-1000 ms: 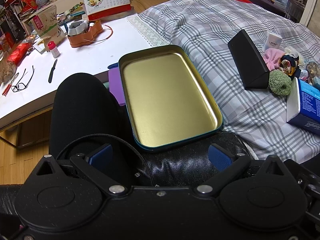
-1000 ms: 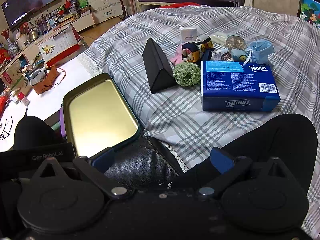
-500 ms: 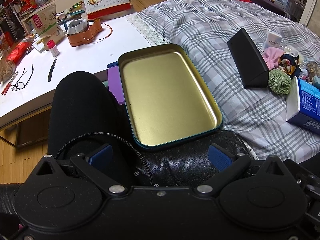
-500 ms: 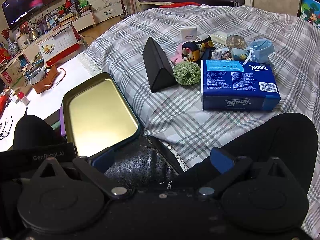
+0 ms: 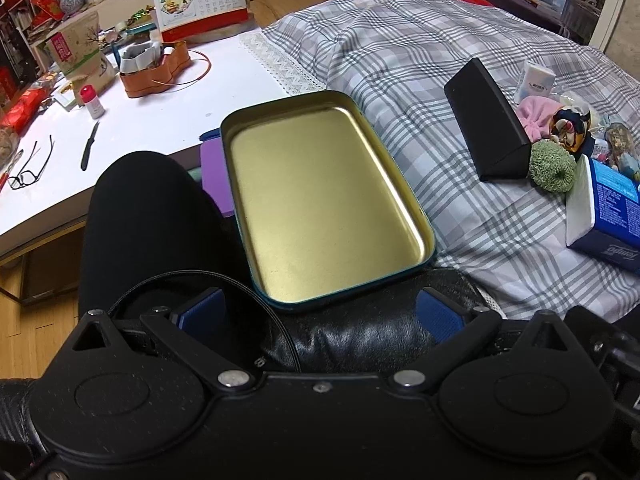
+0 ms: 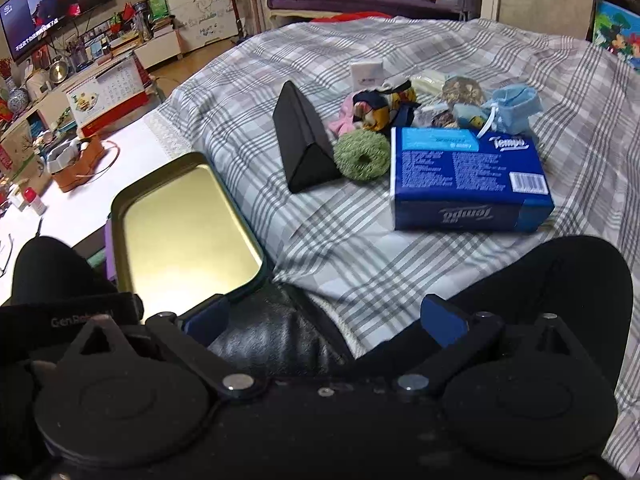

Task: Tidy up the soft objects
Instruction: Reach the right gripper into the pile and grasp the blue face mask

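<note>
The green scrunchie (image 6: 362, 155) lies on the plaid bed (image 6: 360, 232), touching the black triangular case (image 6: 302, 140) on its left and the Tempo tissue pack (image 6: 468, 178) on its right; the pink bow (image 6: 343, 120) and patterned scrunchie (image 6: 380, 106) sit just beyond. All look light, squashy and easy to pinch, best gripped across the ring's fabric. The empty tin tray (image 5: 424, 216) waits near left. Both the left tool (image 5: 320, 314) and right tool (image 6: 326, 316) are spread wide, holding nothing.
</note>
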Available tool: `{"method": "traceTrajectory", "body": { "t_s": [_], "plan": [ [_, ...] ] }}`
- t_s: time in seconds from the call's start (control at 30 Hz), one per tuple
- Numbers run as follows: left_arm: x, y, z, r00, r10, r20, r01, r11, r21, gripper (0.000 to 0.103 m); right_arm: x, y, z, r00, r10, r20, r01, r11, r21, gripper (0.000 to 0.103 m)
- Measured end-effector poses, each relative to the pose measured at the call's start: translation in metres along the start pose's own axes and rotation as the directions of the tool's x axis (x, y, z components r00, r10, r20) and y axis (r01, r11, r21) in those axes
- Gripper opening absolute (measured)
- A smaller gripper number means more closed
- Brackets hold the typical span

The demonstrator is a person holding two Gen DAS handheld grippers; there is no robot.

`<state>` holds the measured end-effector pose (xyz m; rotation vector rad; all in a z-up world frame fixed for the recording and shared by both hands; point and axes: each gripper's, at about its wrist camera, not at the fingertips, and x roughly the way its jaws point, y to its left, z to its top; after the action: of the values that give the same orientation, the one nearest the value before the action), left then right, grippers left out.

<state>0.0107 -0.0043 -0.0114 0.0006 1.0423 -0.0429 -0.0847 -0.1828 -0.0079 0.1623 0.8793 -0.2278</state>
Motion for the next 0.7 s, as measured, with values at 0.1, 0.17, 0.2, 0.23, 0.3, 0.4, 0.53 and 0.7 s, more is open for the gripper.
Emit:
{"method": "traceTrajectory", "body": {
  "t_s": [0.1, 0.17, 0.2, 0.23, 0.3, 0.4, 0.53, 0.7],
  "plan": [
    [0.005, -0.003, 0.006, 1.000, -0.016, -0.002, 0.016, 1.000, 0.006, 0.098, 0.006, -0.005, 0.006, 0.999, -0.034, 0.027, 0.033, 0.999, 0.022, 0.102],
    [0.008, -0.006, 0.011, 1.000, -0.021, -0.004, 0.021, 1.000, 0.019, 0.098, 0.009, -0.010, 0.010, 0.995, -0.077, 0.070, 0.074, 0.996, 0.044, 0.102],
    [0.010, -0.008, 0.014, 1.000, -0.023, -0.004, 0.023, 0.999, 0.027, 0.098, 0.011, -0.013, 0.011, 0.991, -0.103, 0.089, 0.099, 0.994, 0.052, 0.102],
    [0.012, -0.011, 0.017, 1.000, -0.025, -0.006, 0.025, 0.999, 0.036, 0.098, 0.011, -0.015, 0.012, 0.986, -0.127, 0.104, 0.122, 0.991, 0.058, 0.102],
    [0.017, -0.018, 0.023, 1.000, -0.029, -0.011, 0.029, 0.998, 0.056, 0.098, 0.012, -0.020, 0.014, 0.979, -0.161, 0.125, 0.154, 0.986, 0.064, 0.102],
    [0.025, -0.031, 0.031, 0.999, -0.038, -0.024, 0.040, 0.995, 0.090, 0.098, 0.017, -0.034, 0.024, 0.981, -0.166, 0.102, 0.157, 0.984, 0.090, 0.102],
    [0.033, -0.052, 0.040, 0.998, -0.050, -0.034, 0.054, 0.988, 0.144, 0.098, 0.026, -0.056, 0.039, 0.988, -0.149, 0.049, 0.140, 0.978, 0.152, 0.102],
    [0.040, -0.076, 0.049, 0.997, -0.063, -0.046, 0.071, 0.976, 0.204, 0.098, 0.034, -0.083, 0.062, 0.984, -0.168, 0.053, 0.154, 0.966, 0.206, 0.102]
  ]
}}
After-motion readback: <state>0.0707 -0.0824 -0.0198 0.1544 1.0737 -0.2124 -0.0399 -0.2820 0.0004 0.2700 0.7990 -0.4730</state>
